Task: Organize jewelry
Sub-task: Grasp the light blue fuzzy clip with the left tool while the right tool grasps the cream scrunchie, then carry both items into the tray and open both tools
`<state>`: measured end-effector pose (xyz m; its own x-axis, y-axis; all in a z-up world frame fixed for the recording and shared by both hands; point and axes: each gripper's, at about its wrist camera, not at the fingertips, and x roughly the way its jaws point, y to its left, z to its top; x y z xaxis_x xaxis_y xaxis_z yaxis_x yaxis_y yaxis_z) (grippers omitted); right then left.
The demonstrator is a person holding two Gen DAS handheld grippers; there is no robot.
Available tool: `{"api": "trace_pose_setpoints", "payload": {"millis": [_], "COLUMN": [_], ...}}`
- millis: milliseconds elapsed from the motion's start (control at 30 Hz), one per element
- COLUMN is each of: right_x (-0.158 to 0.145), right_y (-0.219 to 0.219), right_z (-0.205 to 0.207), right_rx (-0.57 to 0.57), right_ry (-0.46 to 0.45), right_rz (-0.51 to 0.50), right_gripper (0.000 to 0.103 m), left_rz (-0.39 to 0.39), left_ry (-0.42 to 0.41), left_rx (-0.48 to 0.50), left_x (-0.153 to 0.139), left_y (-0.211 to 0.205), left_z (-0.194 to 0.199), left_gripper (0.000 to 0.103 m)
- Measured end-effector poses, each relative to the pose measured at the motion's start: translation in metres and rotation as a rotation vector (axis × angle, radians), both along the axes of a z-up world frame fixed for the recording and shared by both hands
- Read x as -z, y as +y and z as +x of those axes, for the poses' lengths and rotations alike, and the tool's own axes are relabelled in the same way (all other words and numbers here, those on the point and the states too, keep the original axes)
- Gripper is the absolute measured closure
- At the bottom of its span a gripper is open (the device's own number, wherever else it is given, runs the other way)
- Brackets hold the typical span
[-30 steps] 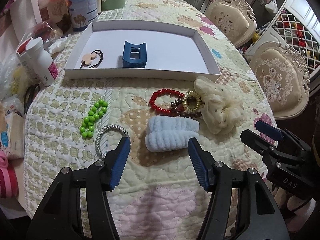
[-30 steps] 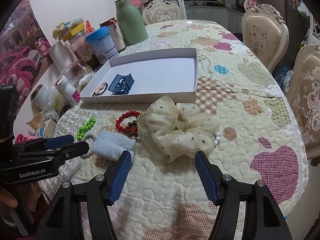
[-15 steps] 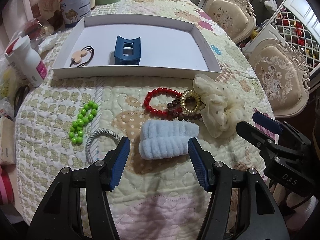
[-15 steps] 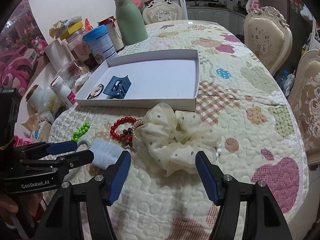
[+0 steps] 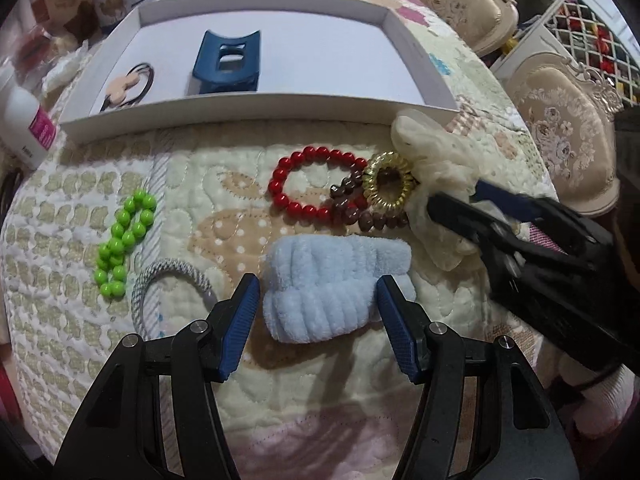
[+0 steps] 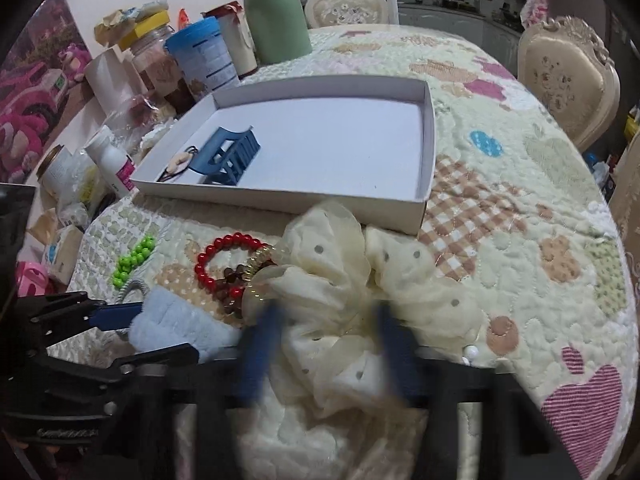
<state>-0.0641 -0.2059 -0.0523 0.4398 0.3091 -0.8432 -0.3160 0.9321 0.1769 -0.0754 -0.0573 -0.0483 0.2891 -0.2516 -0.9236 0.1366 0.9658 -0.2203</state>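
Left gripper (image 5: 316, 320): fingers apart, straddling the blue fleece band (image 5: 336, 284); we see no pad pressing yet.
Right gripper (image 6: 326, 344): fingers just closing into the cream scrunchie (image 6: 360, 300), which lies near the white tray (image 6: 426, 128), right side.
Risk: we judge the scrunchie could drag the gold coil tie (image 5: 387, 180) and brown bead bracelet (image 5: 360, 212) touching it.
Unclear: right fingers blurred; we cannot tell whether they have a firm hold.

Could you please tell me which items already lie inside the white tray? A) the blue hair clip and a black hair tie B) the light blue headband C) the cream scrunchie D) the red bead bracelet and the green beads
A: the blue hair clip and black hair tie lie within the white tray; everything else sits on the quilt.
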Motion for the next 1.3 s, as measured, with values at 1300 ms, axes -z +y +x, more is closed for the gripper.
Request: {"api": "trace_pose_setpoints", "payload": {"millis": [1300], "right_x": [-0.054], "right_y": [0.041], "right_z": [0.141], "right_rx": [0.006], "right_ry": [-0.122], "right_rz": [-0.017], "right_gripper": [0.092], "left_rz": [0.002], "left_ry": [-0.166], "left_rx": [-0.211], "left_x": [-0.057], "left_y": [0.122], "left_z": [0.177], "left_gripper": [0.077]}}
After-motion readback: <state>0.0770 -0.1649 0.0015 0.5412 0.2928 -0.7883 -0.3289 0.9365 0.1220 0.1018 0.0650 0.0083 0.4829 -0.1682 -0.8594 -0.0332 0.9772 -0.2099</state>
